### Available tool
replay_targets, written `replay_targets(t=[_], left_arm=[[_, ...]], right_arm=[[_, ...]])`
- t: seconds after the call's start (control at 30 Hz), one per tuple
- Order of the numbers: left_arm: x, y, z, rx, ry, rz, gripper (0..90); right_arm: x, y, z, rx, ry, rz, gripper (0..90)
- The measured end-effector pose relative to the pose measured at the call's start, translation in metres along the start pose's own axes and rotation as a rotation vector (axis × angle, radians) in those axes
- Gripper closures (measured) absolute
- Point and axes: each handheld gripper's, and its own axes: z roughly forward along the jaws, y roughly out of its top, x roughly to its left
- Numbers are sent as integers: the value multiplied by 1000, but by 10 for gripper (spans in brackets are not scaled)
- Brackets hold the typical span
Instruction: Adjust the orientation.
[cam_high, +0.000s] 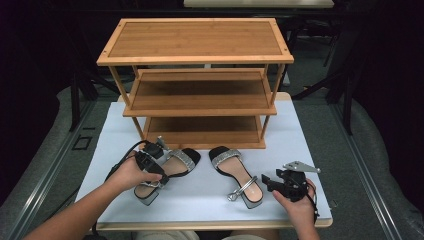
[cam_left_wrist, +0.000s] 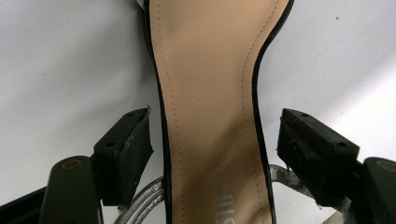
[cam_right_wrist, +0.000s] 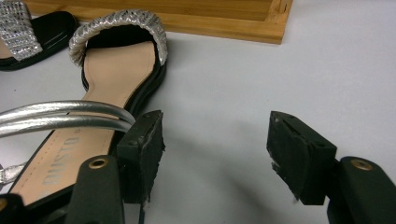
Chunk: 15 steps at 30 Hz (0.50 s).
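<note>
The left hand-held gripper (cam_high: 150, 167) straddles the left sandal (cam_left_wrist: 210, 116), jaws wide, not yet gripping. The right hand-held gripper (cam_high: 272, 182) waits wide beside the right sandal (cam_high: 235, 172). Closing on the sole looks like the next move.

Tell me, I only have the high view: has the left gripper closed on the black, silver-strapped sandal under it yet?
Observer: No. The left gripper is open; its jaws straddle the black sandal at its tan insole, with a gap on each side.
Operator: And the right gripper?
Observer: The right gripper is open too, with white table between its jaws; the second black sandal lies just beside one jaw.
</note>
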Motion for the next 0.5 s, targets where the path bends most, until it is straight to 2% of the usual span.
replay_targets(t=[0.5], left_arm=[[1, 1, 13, 44, -3, -8, 332]], right_arm=[[0, -1, 2, 10, -4, -7, 356]])
